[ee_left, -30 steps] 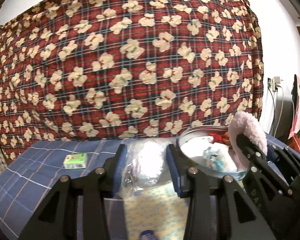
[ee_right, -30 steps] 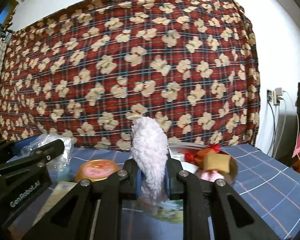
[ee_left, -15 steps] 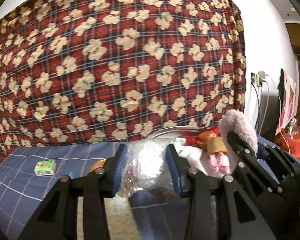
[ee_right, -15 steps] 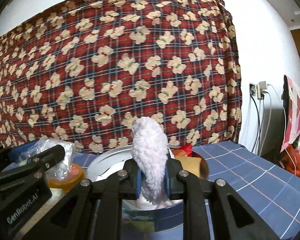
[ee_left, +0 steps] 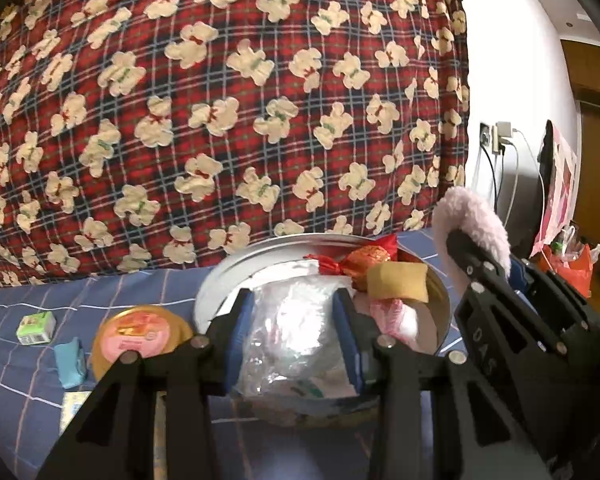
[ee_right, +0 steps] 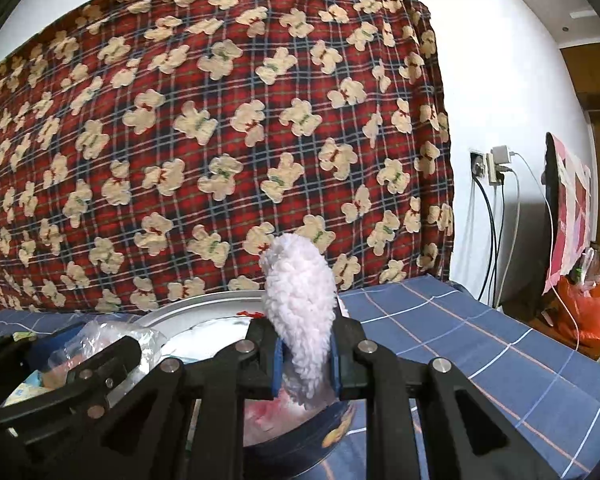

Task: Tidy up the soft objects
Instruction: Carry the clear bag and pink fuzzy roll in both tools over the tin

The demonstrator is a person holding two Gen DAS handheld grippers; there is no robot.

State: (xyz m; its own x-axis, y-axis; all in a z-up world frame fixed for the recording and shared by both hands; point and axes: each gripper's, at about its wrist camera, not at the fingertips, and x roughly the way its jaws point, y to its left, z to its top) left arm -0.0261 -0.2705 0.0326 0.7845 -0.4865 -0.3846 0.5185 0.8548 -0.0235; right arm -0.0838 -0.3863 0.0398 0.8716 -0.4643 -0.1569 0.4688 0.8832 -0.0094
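Note:
My left gripper [ee_left: 294, 336] is shut on a crinkled clear plastic bag [ee_left: 292, 340] with something pale inside, held above the near rim of a round metal tin [ee_left: 228, 276]. Inside the tin lie a red-and-orange wrapped bundle [ee_left: 364, 258], a yellow cushion [ee_left: 398, 282] and a pink soft piece [ee_left: 396, 318]. My right gripper [ee_right: 304, 364] is shut on a fluffy pale pink plush piece [ee_right: 300, 304] that stands upright over the tin [ee_right: 204, 306]. In the left wrist view the same plush [ee_left: 474, 218] shows at the right, beside the tin.
On the blue checked tablecloth [ee_left: 16, 364] left of the tin sit an orange round lid [ee_left: 140, 334], a light blue packet [ee_left: 70, 362] and a small green box [ee_left: 36, 328]. A red teddy-print blanket [ee_left: 220, 100] hangs behind. Cables and an orange bag [ee_right: 592, 308] are at the right.
Both grippers have swung to the right with their loads and now hang over the tin. The green box and orange lid have slid to the left in view.

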